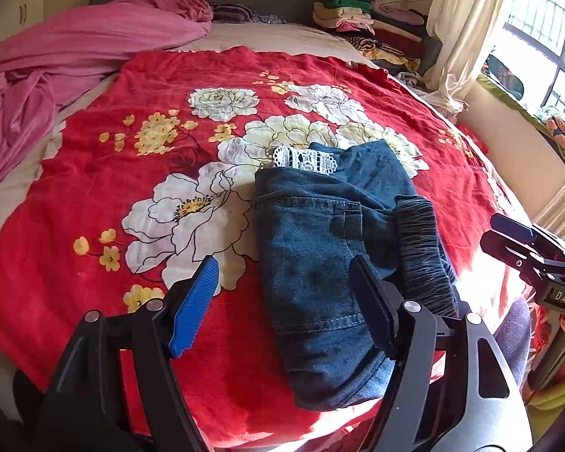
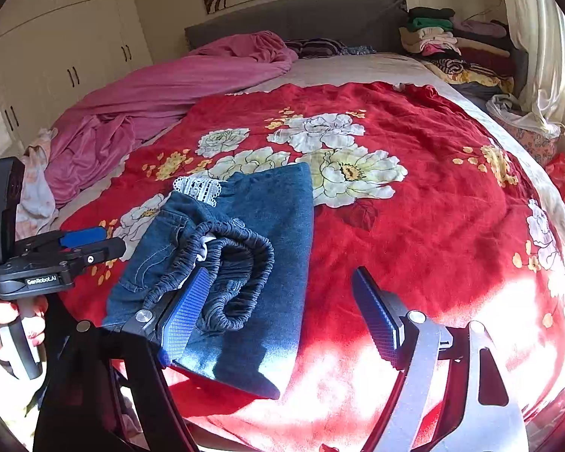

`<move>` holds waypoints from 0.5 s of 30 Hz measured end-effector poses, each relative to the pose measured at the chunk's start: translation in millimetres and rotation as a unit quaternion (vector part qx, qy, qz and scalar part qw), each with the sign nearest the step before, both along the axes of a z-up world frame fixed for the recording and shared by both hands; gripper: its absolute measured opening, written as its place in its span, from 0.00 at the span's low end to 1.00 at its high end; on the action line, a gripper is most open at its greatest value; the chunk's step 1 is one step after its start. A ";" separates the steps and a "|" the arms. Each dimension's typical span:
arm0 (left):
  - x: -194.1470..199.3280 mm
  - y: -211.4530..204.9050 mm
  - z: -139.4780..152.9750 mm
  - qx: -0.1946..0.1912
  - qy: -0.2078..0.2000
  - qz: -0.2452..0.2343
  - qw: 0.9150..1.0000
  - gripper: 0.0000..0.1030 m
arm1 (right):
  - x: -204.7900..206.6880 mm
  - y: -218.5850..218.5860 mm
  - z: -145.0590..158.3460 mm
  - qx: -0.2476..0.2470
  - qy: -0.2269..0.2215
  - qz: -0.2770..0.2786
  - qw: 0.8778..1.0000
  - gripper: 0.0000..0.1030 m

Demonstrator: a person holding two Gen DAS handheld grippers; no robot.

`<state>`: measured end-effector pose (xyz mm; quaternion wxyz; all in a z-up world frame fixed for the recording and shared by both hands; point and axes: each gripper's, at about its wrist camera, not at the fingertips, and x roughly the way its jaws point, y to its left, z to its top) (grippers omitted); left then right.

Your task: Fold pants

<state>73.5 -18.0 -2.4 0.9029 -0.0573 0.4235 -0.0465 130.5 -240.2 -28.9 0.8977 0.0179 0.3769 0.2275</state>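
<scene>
My left gripper (image 1: 282,297) has its jaws spread wide and holds nothing. The pants (image 1: 327,263) lie folded into a compact denim bundle on the blanket, partly between these jaws: the bundle sits against the right jaw, while the left jaw, with its blue pad, stands over bare blanket just beside the denim edge. The elastic waistband (image 1: 425,252) bunches up beyond the right jaw, and a strip of white lace (image 1: 305,158) peeks out at the bundle's far end.

My right gripper (image 2: 282,316) is also spread and empty. From its camera the pants (image 2: 275,226) lie to the left, the left jaw over the waistband (image 2: 229,263), the right jaw well clear over red fabric. I can see the left gripper's closed-looking side profile at the far left of this view, held in a hand (image 2: 3,324), though from there I cannot judge its gap.

Under everything is the red blanket (image 1: 94,188) with big white and yellow flowers, spread over the bed (image 2: 358,67). Beyond the jaws, to the left, a pink sheet (image 1: 75,45) lies rumpled. Farther out stand a grey headboard (image 2: 301,19), a pile of folded clothes (image 2: 452,41) at the far right, a pale curtain (image 1: 467,19) beside a window, and white cupboards (image 2: 56,49) on the left wall.
</scene>
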 end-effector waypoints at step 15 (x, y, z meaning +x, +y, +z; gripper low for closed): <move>16.4 8.8 -37.1 -0.048 0.037 0.016 0.998 0.62 | 55.0 13.1 -56.4 0.057 0.112 0.031 0.992 0.64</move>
